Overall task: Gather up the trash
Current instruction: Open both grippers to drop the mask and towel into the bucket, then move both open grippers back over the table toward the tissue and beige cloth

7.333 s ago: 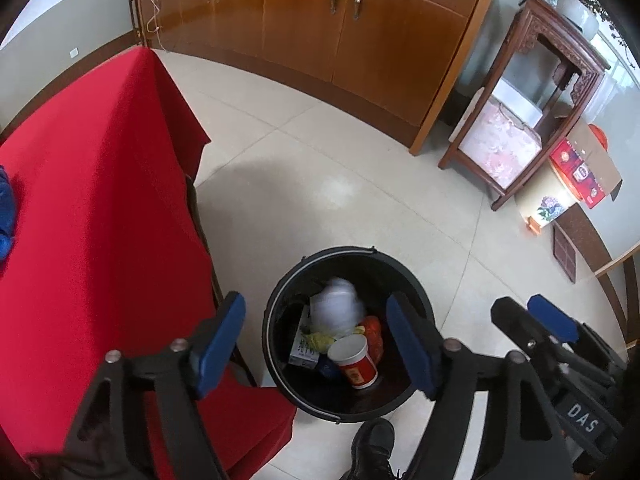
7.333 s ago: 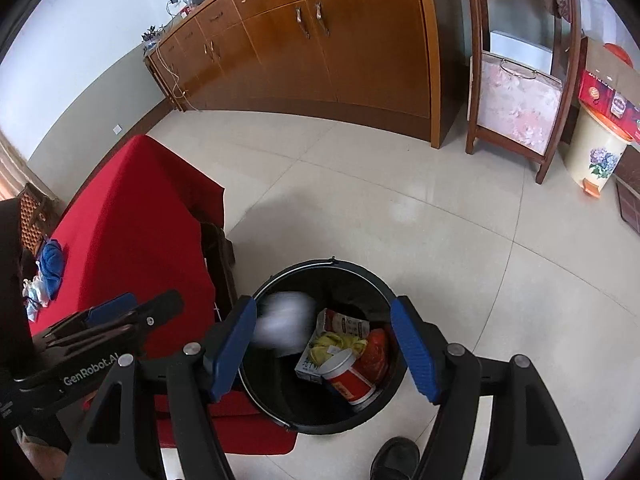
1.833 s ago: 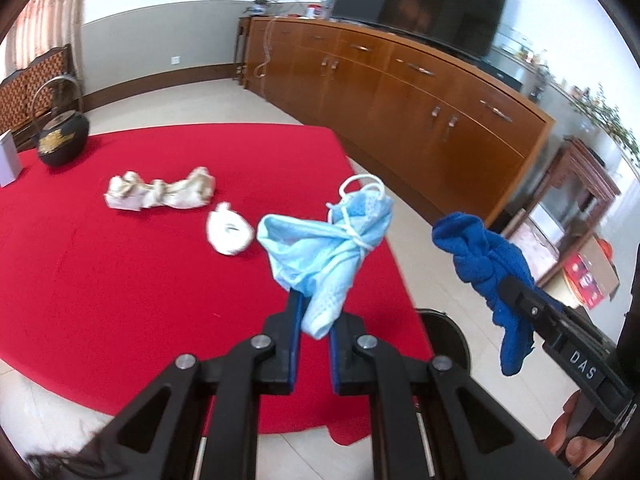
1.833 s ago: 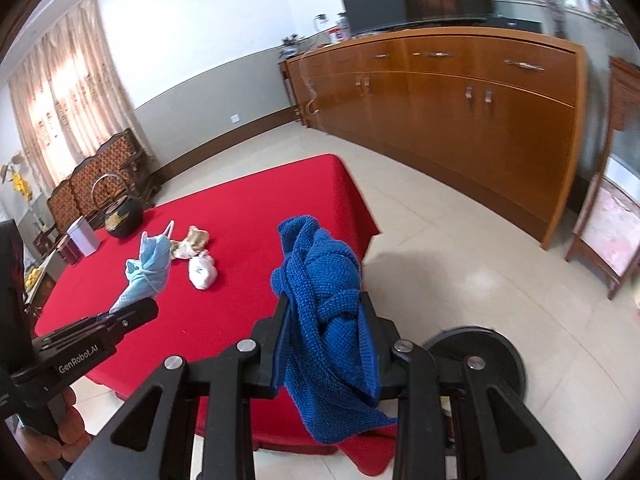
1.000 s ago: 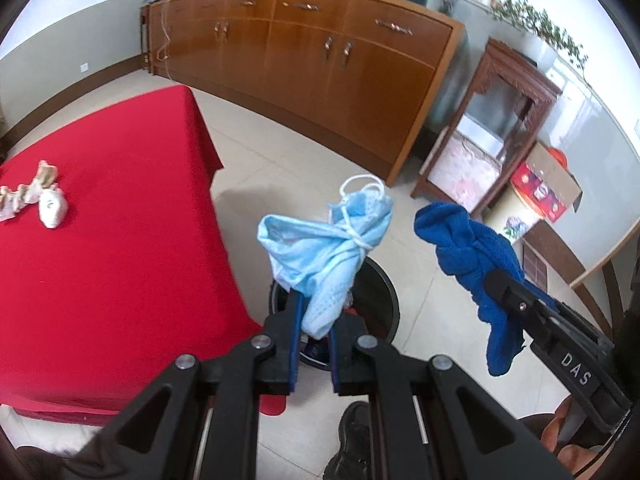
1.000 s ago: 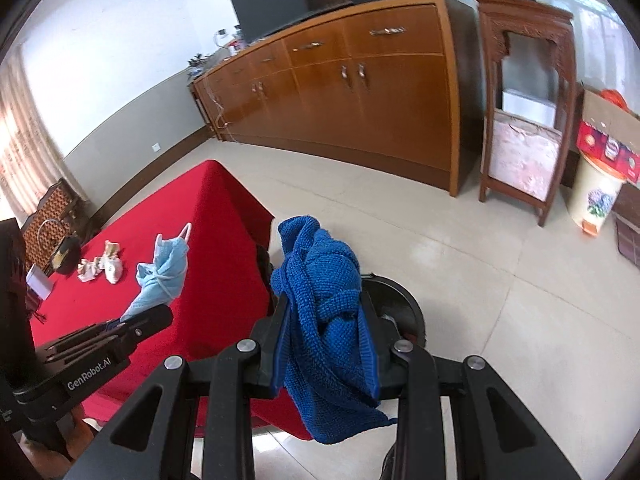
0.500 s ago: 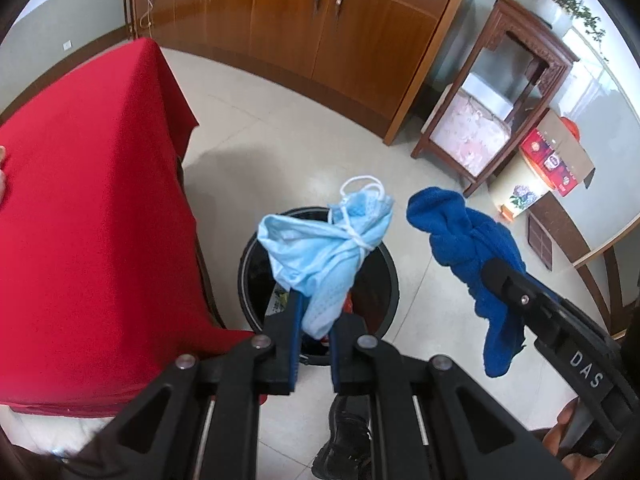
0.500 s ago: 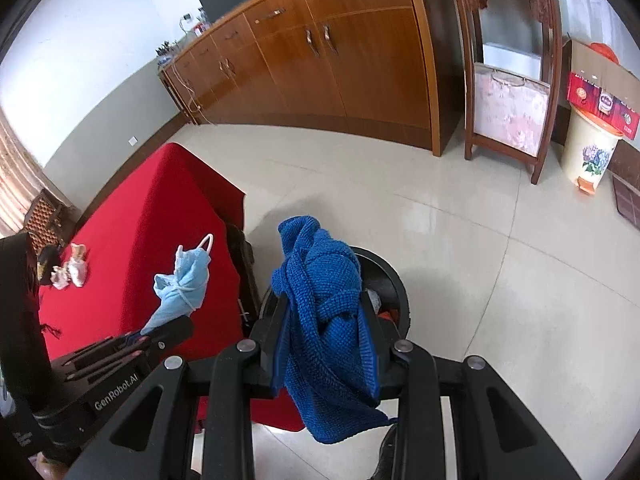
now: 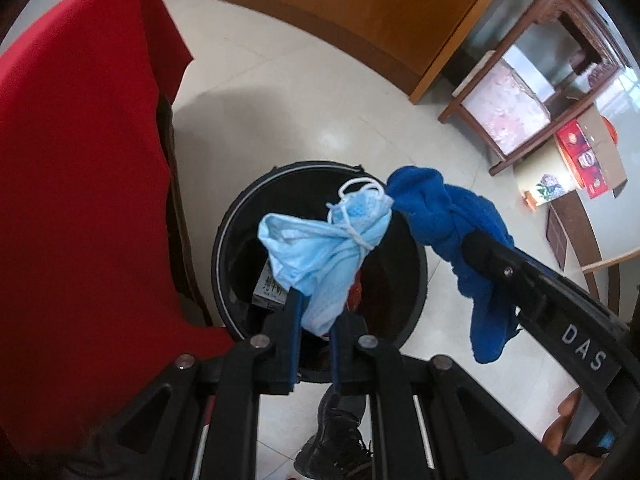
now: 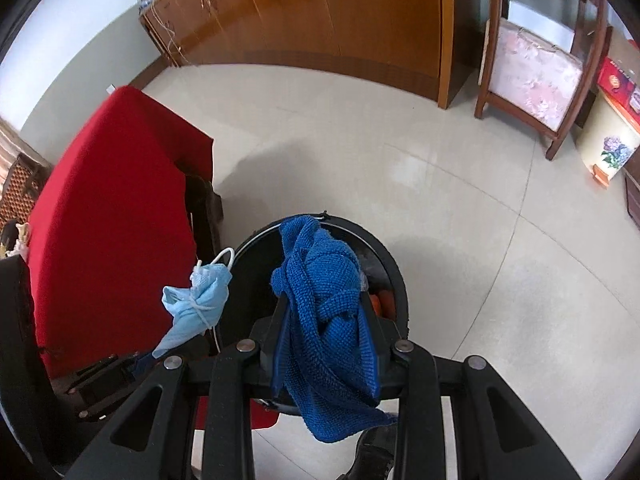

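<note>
My left gripper (image 9: 314, 312) grips a crumpled light-blue face mask (image 9: 324, 248) right over the black trash bin (image 9: 224, 232). Its jaws are opening a little, with the mask still pinched between the pads. My right gripper (image 10: 324, 320) holds a knotted blue knit cloth (image 10: 320, 280) above the same bin (image 10: 394, 280). Its jaws are also opening, the cloth still between them. In the left wrist view the cloth (image 9: 448, 216) hangs at the bin's right rim. The mask (image 10: 200, 300) shows to the left in the right wrist view. Trash lies in the bin, among it a carton (image 9: 270, 288).
A table under a red cloth (image 9: 80, 160) stands against the bin's left side. A long wooden cabinet (image 9: 360, 8) runs along the far wall. A carved wooden stand (image 9: 520, 100) and a small flowered pail (image 10: 608, 148) are at the right. A person's black shoe (image 9: 340, 440) is below the bin.
Both grippers have sunk and tipped further down over the bin, which looks larger and more central now. The mask and the cloth are still held.
</note>
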`<state>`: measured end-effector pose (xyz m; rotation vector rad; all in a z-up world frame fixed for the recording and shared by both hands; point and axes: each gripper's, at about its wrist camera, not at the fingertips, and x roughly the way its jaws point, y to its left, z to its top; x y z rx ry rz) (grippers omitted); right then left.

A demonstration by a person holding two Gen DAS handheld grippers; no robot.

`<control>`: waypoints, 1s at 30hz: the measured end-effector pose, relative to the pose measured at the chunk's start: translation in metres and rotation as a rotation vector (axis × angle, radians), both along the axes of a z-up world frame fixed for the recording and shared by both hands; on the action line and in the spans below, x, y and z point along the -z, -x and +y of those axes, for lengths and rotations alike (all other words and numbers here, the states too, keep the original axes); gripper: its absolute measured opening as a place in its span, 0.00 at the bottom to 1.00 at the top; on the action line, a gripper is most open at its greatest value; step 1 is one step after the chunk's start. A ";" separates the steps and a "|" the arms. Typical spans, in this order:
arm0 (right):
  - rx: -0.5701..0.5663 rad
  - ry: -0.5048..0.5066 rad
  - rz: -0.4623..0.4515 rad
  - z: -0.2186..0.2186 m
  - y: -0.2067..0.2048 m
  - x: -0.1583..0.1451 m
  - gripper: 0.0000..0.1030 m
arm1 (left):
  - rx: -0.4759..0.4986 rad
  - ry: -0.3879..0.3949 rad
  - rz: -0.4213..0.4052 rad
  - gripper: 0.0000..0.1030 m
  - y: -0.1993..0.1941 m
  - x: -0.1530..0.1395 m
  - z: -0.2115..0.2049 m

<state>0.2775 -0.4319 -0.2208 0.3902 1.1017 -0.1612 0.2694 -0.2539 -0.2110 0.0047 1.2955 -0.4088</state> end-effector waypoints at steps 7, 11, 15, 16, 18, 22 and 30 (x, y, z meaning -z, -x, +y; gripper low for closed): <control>0.029 0.027 0.001 -0.005 -0.010 0.000 0.52 | 0.003 -0.021 -0.010 0.58 -0.006 0.002 -0.004; 0.074 0.035 -0.034 -0.014 -0.002 -0.014 0.52 | 0.000 -0.020 -0.056 0.58 -0.007 -0.013 0.000; 0.115 0.058 -0.067 -0.018 0.012 -0.037 0.52 | 0.016 -0.022 -0.121 0.58 -0.004 -0.037 0.002; 0.126 0.062 -0.073 -0.018 0.017 -0.044 0.52 | 0.021 -0.019 -0.135 0.58 -0.004 -0.042 0.002; 0.139 0.066 -0.074 -0.016 0.026 -0.053 0.54 | 0.033 -0.022 -0.168 0.58 0.002 -0.058 0.005; 0.143 0.073 -0.093 -0.008 0.045 -0.072 0.59 | 0.044 -0.005 -0.230 0.58 0.008 -0.088 0.015; 0.110 0.099 -0.154 0.025 0.080 -0.115 0.66 | 0.010 0.017 -0.286 0.58 0.033 -0.126 0.055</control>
